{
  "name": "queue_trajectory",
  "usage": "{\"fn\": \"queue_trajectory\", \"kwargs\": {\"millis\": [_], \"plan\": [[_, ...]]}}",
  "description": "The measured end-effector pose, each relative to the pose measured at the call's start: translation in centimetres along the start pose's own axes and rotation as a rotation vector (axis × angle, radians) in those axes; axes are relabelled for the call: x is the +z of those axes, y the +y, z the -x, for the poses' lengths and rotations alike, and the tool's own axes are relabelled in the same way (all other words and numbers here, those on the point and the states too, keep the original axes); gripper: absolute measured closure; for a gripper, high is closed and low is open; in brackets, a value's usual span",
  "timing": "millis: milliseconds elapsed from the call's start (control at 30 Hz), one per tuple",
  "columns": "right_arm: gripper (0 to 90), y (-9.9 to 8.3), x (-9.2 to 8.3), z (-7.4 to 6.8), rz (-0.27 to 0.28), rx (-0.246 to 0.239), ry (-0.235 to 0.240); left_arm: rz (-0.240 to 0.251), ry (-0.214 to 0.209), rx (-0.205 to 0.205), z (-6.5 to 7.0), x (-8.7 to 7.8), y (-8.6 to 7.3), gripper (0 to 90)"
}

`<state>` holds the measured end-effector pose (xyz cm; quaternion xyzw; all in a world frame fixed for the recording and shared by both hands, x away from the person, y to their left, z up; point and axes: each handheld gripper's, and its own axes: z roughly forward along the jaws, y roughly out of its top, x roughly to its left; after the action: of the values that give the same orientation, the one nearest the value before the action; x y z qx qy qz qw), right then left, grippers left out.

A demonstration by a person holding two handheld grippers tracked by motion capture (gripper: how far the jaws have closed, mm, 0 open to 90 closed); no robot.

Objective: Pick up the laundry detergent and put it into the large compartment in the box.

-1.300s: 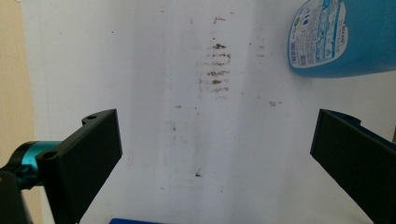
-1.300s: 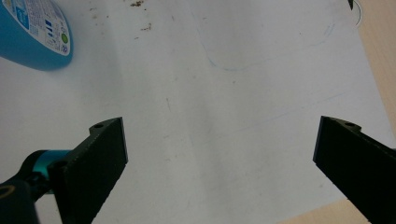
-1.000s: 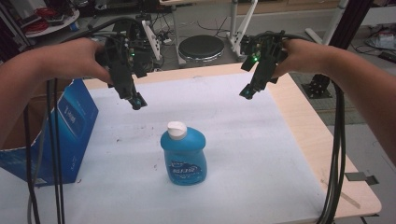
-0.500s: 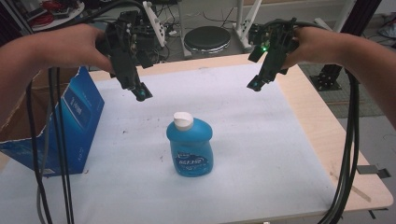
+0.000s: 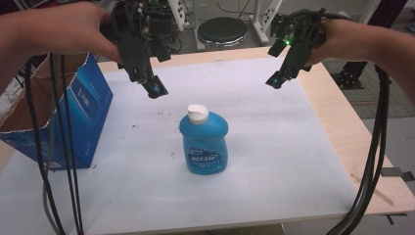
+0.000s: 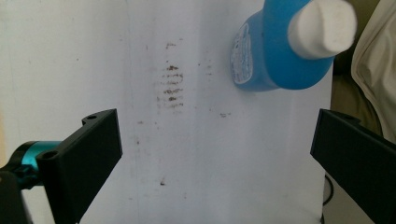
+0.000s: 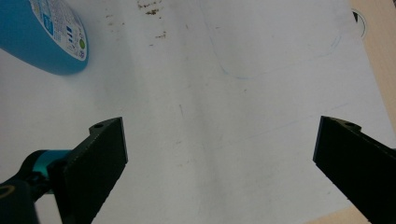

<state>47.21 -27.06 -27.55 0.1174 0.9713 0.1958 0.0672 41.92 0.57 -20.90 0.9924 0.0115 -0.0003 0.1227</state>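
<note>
A blue bottle (image 5: 204,144) with a white cap (image 5: 197,114) stands upright in the middle of the white mat (image 5: 274,147). The left gripper (image 5: 155,89) hangs in the air up and left of the cap, apart from it. Its jaws stand wide apart around nothing, and the bottle (image 6: 273,51) lies ahead at the upper right in the left gripper view. The right gripper (image 5: 275,81) hovers over the far right of the mat, open and empty. In the right gripper view the bottle's lower body (image 7: 44,35) sits at the upper left.
An open blue cardboard box (image 5: 73,115) stands at the left edge of the mat. Bare wood of the table (image 5: 352,137) runs along the right side. Black cables (image 5: 372,161) trail down from both hands. A round stool (image 5: 222,32) stands beyond the far edge.
Both grippers have risen and drawn back toward the far side, the left one nearer the box. The bottle has stayed where it was.
</note>
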Motion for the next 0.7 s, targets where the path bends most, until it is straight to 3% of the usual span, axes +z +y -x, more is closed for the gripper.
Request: {"fn": "queue_trajectory", "kwargs": {"millis": [200, 467, 700], "plan": [[2.0, -0.1, 0.0, -0.3, 0.004, -0.002, -0.004, -0.016, -0.013, 0.043, 1.5, 0.3, 1.4, 2.0], [2.0, -0.2, -0.2, -0.5, 0.02, 0.002, -0.014, -0.044, -0.015, 0.026, 2.5, 1.0, 2.7, 2.0], [2.0, -0.5, -0.1, -0.6, 0.016, 0.007, -0.016, -0.04, -0.002, 0.013, 3.2, 1.7, 3.4, 2.0]]}}
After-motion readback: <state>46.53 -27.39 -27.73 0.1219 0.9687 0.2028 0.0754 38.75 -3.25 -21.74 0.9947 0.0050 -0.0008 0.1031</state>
